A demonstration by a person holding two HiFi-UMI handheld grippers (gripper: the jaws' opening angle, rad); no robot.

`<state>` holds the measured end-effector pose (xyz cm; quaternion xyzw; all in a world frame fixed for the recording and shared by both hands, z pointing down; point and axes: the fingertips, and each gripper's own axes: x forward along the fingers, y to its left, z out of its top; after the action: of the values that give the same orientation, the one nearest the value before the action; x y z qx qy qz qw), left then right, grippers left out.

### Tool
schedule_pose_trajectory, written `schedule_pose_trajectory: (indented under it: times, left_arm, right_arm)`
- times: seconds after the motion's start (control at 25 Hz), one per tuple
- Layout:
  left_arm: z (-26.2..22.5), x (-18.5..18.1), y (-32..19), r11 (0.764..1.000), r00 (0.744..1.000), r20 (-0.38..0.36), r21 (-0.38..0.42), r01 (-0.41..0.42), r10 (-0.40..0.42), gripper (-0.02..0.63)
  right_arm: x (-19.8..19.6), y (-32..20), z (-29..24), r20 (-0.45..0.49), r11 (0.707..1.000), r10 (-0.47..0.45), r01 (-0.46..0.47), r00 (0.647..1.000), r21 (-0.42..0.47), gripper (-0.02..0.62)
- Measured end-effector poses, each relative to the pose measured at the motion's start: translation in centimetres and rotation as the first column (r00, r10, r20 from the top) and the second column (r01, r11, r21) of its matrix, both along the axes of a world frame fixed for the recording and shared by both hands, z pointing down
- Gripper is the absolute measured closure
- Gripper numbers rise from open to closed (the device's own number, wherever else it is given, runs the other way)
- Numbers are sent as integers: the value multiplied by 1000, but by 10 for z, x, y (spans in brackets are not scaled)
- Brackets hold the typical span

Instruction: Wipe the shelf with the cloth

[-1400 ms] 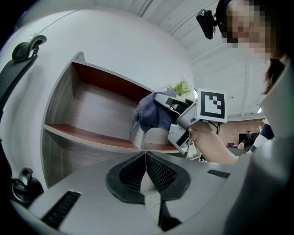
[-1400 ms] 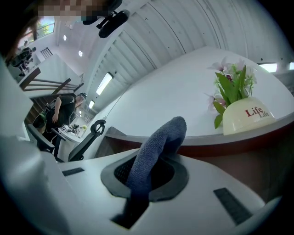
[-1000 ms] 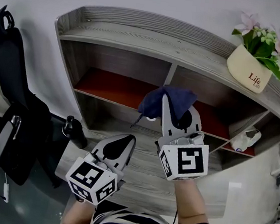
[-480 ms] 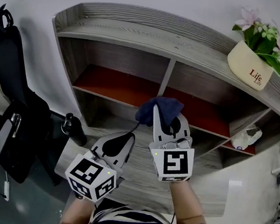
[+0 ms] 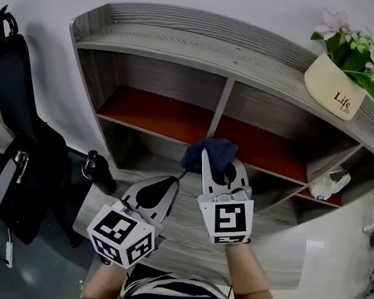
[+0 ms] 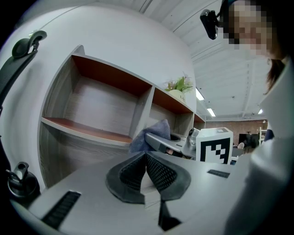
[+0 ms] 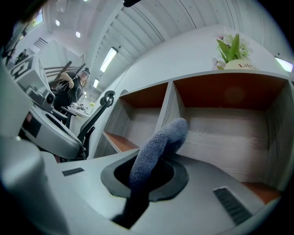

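A grey wooden shelf unit (image 5: 186,41) with red-brown boards (image 5: 151,114) fills the head view. My right gripper (image 5: 220,164) is shut on a dark blue cloth (image 5: 212,152), which bunches out past the jaws just in front of the middle divider (image 5: 221,106). In the right gripper view the blue cloth (image 7: 158,142) stands up between the jaws before the open compartments. My left gripper (image 5: 162,193) is shut on nothing, low and left of the right one. The left gripper view shows its pads (image 6: 158,172) pressed together, with the cloth (image 6: 151,135) beyond.
A cream flower pot (image 5: 333,85) with a pink-flowered plant stands on the shelf top at the right. A small white object (image 5: 323,188) lies in the lower right compartment. A black bottle (image 5: 98,172) and a black office chair (image 5: 9,118) stand at the left.
My right gripper has drawn back toward me and slightly left with the cloth, out from the red board to the shelf's front. The left gripper has barely moved.
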<state>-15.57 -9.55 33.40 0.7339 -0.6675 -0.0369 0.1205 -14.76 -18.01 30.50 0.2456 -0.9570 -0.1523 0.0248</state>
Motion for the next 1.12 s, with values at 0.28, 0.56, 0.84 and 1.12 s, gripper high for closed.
schedule_pose_trajectory:
  times: [0.28,0.56,0.84,1.12]
  left_arm:
    - [-6,1,-2,1000,1000,8,13,-6,6,589]
    - [-23,2,-7,998,1000,16,64,-7,6,589]
    - [-46,4,-11,992,1000,27,124,-7,4,589]
    - [-54,1,-6,989,999,30,148,11,-16,591]
  right_arm:
    - [4,8,-29,49,997,-42,39,998,70,551]
    - [24,24,-84,159,992,-96,81,983,93,551]
    - [32,28,-129,238,982,-111,69,965,177,551]
    - [28,25,-156,301,974,-118,50,946,222,551]
